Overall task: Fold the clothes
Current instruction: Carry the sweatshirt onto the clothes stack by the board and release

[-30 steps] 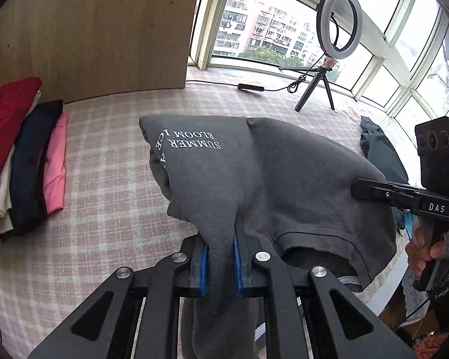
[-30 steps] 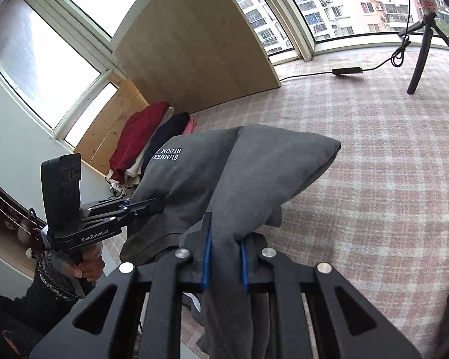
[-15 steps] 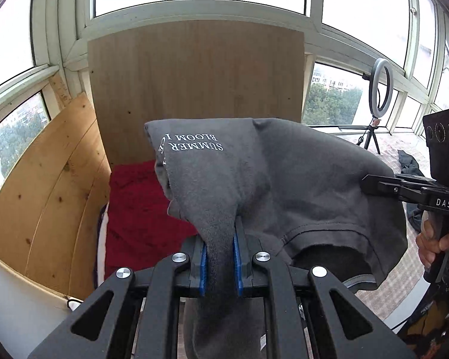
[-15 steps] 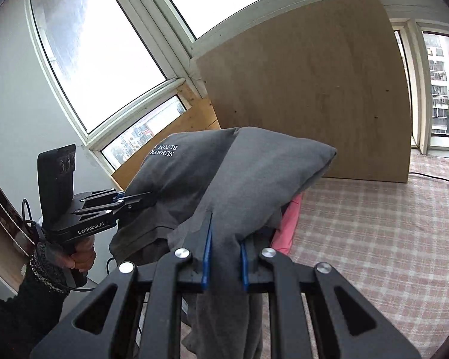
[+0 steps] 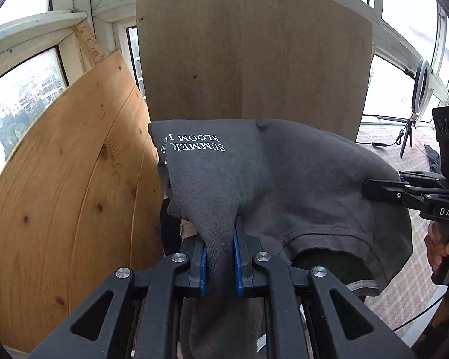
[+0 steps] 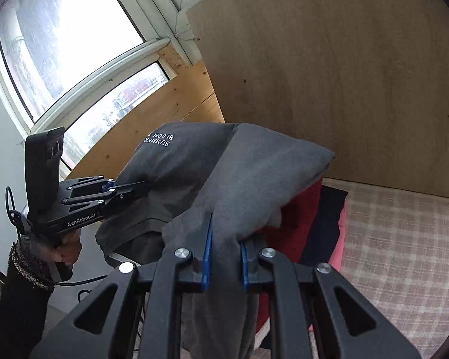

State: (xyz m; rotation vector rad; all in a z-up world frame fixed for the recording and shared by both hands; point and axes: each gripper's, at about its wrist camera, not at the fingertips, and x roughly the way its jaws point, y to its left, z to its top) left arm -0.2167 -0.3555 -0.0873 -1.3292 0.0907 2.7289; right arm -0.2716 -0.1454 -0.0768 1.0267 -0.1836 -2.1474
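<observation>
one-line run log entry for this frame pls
phase: carry | left gripper: shut on folded grey T-shirt | right gripper: shut on same | below: folded clothes stack

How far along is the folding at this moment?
Done: the grey shirt is already folded into a compact bundle. In hand: the left gripper and right gripper are each clamped on it, holding it above the stacked clothes. Left: setting it down on that pile.

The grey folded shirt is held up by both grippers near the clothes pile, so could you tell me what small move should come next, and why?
Probably lower the grey shirt onto the red garment on the pile. Both the left gripper and the right gripper pinch it in the air, folded, directly above that pile.
</observation>
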